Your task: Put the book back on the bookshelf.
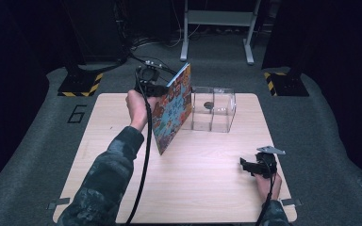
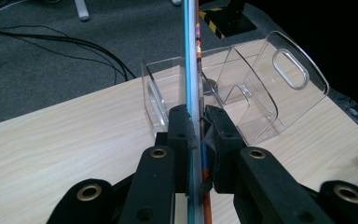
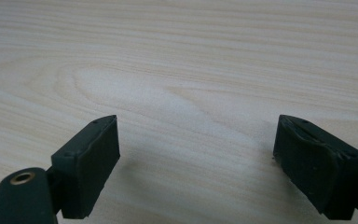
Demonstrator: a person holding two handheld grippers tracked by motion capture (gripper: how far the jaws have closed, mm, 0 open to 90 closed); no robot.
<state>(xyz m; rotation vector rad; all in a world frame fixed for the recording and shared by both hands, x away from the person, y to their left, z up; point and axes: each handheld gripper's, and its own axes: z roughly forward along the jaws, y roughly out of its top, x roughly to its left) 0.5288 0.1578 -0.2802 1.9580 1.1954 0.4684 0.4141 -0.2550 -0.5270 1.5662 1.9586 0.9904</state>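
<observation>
Above the table's far left, a picture book hangs clamped and not yet filed in the clear rack.

Over on the left, the left gripper (image 1: 162, 89) pinches a thin, colourful book (image 1: 172, 110) by its upper edge, jaws squeezed tight on both covers, as the left gripper view shows with the book (image 2: 192, 70) edge-on between the pads. It hangs tilted above the wooden table (image 1: 207, 183), its lower corner near the tabletop, just beside the clear plastic rack (image 1: 213, 109). So the pick-up looks done; what seems left is swinging the book over the rack's wall and lowering it upright into one of the slots (image 2: 242, 107), then letting go. Further right, the right gripper (image 1: 254, 167) rests near the table's near right corner, jaws spread wide over bare wood and holding nothing.
</observation>
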